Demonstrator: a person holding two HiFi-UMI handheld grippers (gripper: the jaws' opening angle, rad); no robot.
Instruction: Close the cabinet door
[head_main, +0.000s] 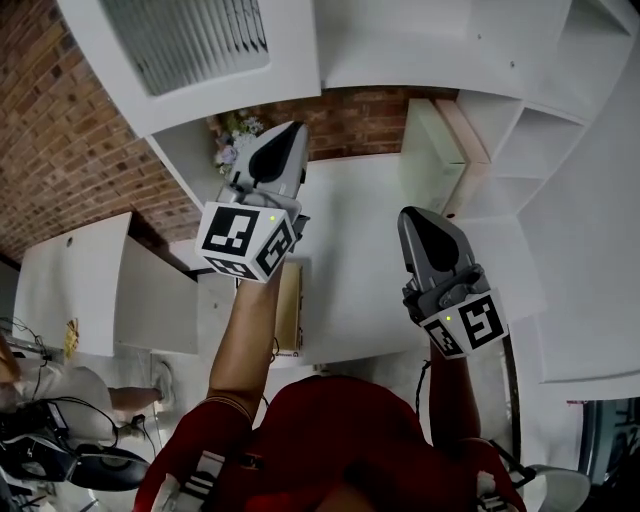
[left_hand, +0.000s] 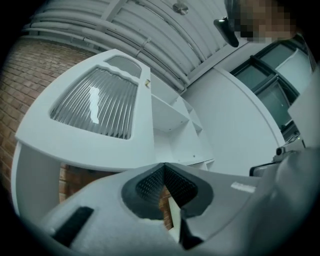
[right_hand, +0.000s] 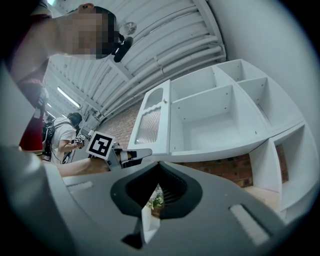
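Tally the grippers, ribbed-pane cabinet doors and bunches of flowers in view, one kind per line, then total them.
Grippers: 2, left gripper and right gripper
Cabinet door, ribbed pane, standing open: 1
Bunch of flowers: 1
Total: 4

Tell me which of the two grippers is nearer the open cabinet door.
The left gripper: its shut jaws reach up just below the lower edge of the ribbed-glass door. The right gripper sits farther off, facing the open shelves.
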